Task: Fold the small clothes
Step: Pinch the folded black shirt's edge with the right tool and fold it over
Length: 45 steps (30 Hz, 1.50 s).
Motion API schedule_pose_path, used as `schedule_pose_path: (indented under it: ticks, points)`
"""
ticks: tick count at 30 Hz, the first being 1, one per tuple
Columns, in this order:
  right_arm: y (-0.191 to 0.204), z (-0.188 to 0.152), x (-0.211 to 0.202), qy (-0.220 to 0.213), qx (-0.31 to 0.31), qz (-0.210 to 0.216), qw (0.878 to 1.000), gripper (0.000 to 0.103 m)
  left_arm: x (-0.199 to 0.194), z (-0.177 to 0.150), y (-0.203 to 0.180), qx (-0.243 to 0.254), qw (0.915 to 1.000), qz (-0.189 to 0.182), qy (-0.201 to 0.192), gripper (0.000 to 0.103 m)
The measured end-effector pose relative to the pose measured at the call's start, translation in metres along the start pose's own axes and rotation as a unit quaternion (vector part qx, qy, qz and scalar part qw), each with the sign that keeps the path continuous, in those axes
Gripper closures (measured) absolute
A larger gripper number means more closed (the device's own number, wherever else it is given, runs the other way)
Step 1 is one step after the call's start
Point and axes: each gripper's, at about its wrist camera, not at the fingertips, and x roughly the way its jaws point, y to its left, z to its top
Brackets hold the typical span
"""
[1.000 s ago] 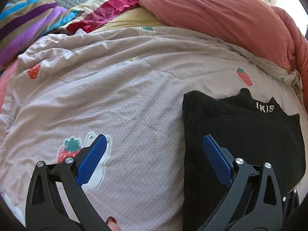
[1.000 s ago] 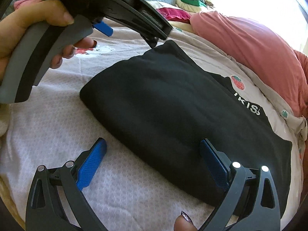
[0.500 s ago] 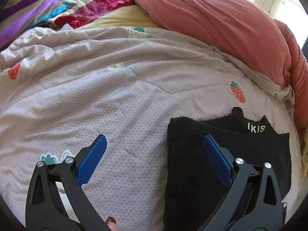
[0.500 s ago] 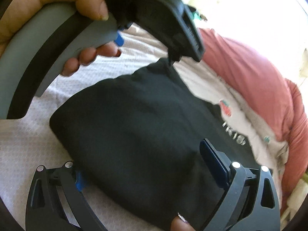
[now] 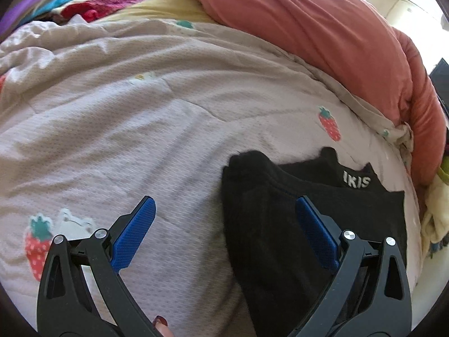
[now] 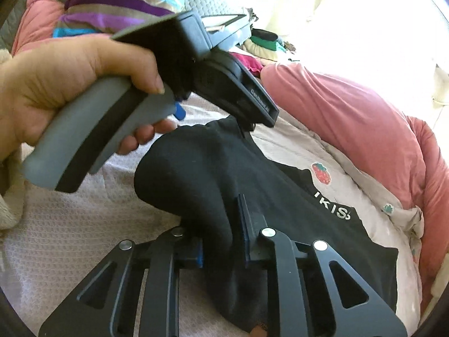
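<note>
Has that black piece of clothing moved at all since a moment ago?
Yes. In the right wrist view, the near edge of the black garment has risen off the strawberry-print quilt where it lay flat, bunched between the closing jaws of the right gripper.

We look down along our left gripper (image 5: 224,224), its two blue-padded fingers (image 5: 133,237) spread wide with nothing between them. Its right finger hangs over a folded black garment (image 5: 280,238) (white letters show near its far edge) lying on a pale quilt (image 5: 140,118) printed with strawberries. A salmon-pink duvet (image 5: 322,33) is bunched beyond.
</note>
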Motion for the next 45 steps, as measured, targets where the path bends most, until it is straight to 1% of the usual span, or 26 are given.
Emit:
schedule_pose_path:
  ticks: [5, 7, 8, 9, 11, 12, 13, 14, 15, 17, 20, 22, 31, 37, 45]
  points:
    - [-0.010, -0.003, -0.007, -0.014, 0.016, -0.005, 1.000, 0.089, 0.004, -0.008, -0.016, 0.015, 0.9998, -0.015, 0.006, 0.010]
    - [-0.015, -0.004, -0.013, -0.019, 0.027, -0.008, 0.999, 0.089, 0.004, -0.011, -0.020, 0.014, 0.9994, -0.030, 0.005, 0.010]
    - [-0.018, -0.005, -0.015, -0.021, 0.032, -0.011, 0.999, 0.090, 0.003, -0.012, -0.025, 0.014, 0.9991, -0.040, 0.004, 0.012]
    - [-0.020, -0.006, -0.018, -0.022, 0.036, -0.013, 0.999, 0.090, 0.002, -0.013, -0.028, 0.018, 0.9988, -0.047, 0.003, 0.017]
    - [-0.026, -0.009, -0.022, -0.027, 0.048, -0.016, 0.998, 0.091, 0.000, -0.016, -0.037, 0.029, 0.9982, -0.053, 0.001, 0.043]
    - [-0.026, -0.011, -0.026, -0.029, 0.053, -0.018, 0.998, 0.091, -0.002, -0.017, -0.041, 0.034, 0.9979, -0.055, -0.001, 0.050]
    - [-0.029, -0.012, -0.029, -0.032, 0.059, -0.019, 0.998, 0.091, -0.003, -0.018, -0.045, 0.038, 0.9975, -0.060, -0.002, 0.062]
    - [-0.031, -0.014, -0.031, -0.034, 0.063, -0.020, 0.997, 0.092, -0.005, -0.019, -0.050, 0.042, 0.9971, -0.063, -0.006, 0.068]
    - [-0.034, -0.016, -0.034, -0.036, 0.069, -0.021, 0.997, 0.092, -0.007, -0.020, -0.054, 0.047, 0.9970, -0.061, -0.010, 0.071]
    - [-0.038, -0.019, -0.038, -0.040, 0.076, -0.021, 0.996, 0.093, -0.013, -0.023, -0.063, 0.056, 0.9964, -0.061, -0.018, 0.081]
    - [-0.044, -0.024, -0.043, -0.046, 0.089, -0.020, 0.995, 0.093, -0.023, -0.026, -0.076, 0.068, 0.9957, -0.056, -0.030, 0.084]
    - [-0.049, -0.028, -0.047, -0.050, 0.101, -0.019, 0.993, 0.095, -0.028, -0.027, -0.082, 0.076, 0.9952, -0.051, -0.035, 0.084]
    - [-0.075, -0.042, -0.065, -0.061, 0.153, -0.014, 0.986, 0.096, -0.041, -0.027, -0.115, 0.082, 0.9945, -0.045, -0.046, 0.084]
    - [-0.096, -0.054, -0.083, -0.078, 0.190, -0.020, 0.978, 0.096, -0.050, -0.027, -0.151, 0.103, 0.9925, -0.038, -0.054, 0.084]
    - [-0.126, -0.075, -0.099, -0.087, 0.224, -0.033, 0.970, 0.096, -0.046, -0.030, -0.200, 0.127, 0.9902, -0.034, -0.048, 0.084]
